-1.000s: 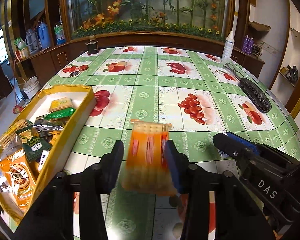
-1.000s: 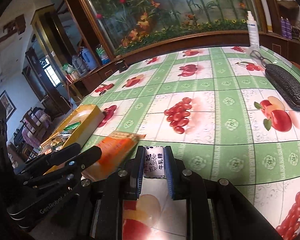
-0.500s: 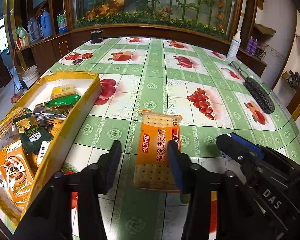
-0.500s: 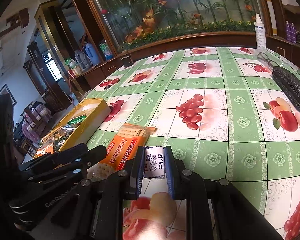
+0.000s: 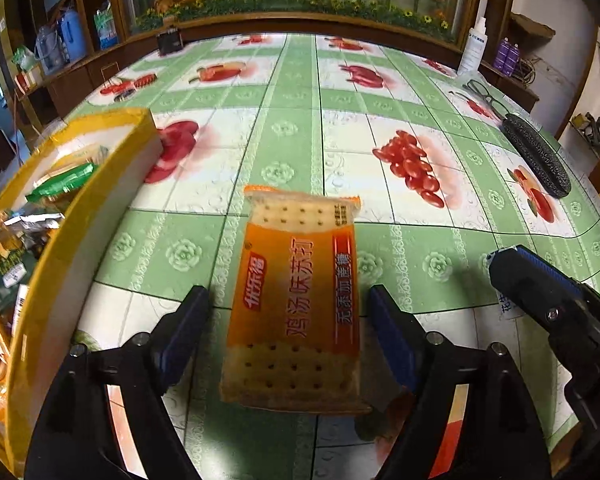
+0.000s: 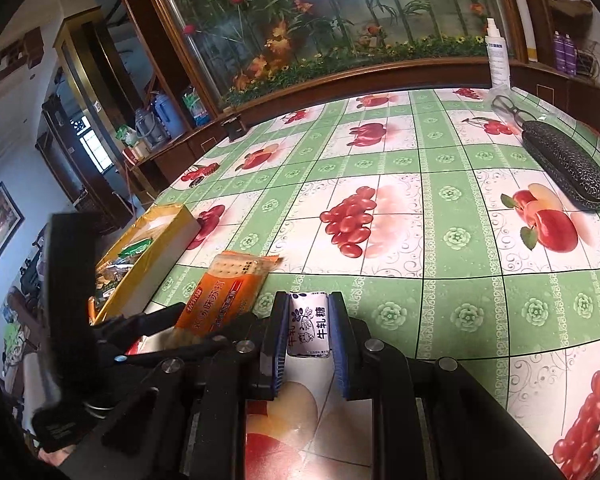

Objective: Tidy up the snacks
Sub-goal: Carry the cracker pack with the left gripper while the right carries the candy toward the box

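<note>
**Cracker packet let go on the table**

The cracker packet [image 5: 296, 300] has been set flat on the table [image 5: 284, 128], where a second ago it was pinched upright; the left claw [image 5: 288, 320] is opening, its pads now clear of the packet lying between them; the yellow box [image 5: 100, 216] of snacks stands just beside, so the packet appears laid out rather than boxed; the right claw [image 6: 310, 330] is kept clamped on a small white candy [image 6: 309, 328]; placing that seems next.
</note>
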Demonstrator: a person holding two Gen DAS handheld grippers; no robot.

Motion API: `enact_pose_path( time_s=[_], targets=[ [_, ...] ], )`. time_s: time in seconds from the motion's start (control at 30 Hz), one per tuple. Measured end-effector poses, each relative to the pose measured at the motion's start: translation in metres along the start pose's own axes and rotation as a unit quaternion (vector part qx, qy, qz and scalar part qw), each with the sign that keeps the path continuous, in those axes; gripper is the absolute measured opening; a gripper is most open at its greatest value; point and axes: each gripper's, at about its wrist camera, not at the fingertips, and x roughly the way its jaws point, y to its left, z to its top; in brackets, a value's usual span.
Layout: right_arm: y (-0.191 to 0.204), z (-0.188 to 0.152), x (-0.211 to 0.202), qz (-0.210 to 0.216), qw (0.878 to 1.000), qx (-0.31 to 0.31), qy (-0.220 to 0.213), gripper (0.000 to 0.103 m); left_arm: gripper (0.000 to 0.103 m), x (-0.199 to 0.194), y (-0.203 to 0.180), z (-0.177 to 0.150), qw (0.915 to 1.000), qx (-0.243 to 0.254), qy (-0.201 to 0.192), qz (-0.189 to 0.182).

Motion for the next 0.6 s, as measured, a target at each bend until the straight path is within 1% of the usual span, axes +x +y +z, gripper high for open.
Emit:
enact_pose_path(
  time_s=[0.03,0.07,0.23,0.47,0.6],
  targets=[
    [0.001,0.000,0.000,0.000,1.000,-0.001,-0.001,0.020,0.069,-0.002,0.001,-0.001,1.0000,-0.002,-0.007,-0.001],
    [0.001,0.000,0.000,0.000,1.000,-0.001,0.000,0.020,0.053,-0.003,0.002,-0.002,0.9999,-0.001,-0.009,-0.005],
    [0.002,0.001,-0.002,0.002,1.000,-0.001,-0.004,0.020,0.052,-0.011,0.010,-0.003,0.9997,-0.005,-0.023,-0.003],
    [0.011,0.003,-0.002,0.007,1.000,-0.007,-0.005,0.020,0.052,-0.049,0.022,-0.001,0.9967,-0.012,-0.079,0.017],
    [0.019,0.004,-0.001,0.012,1.000,-0.015,-0.004,0.020,0.052,-0.062,0.030,0.000,0.9953,-0.017,-0.093,0.020]
  ],
)
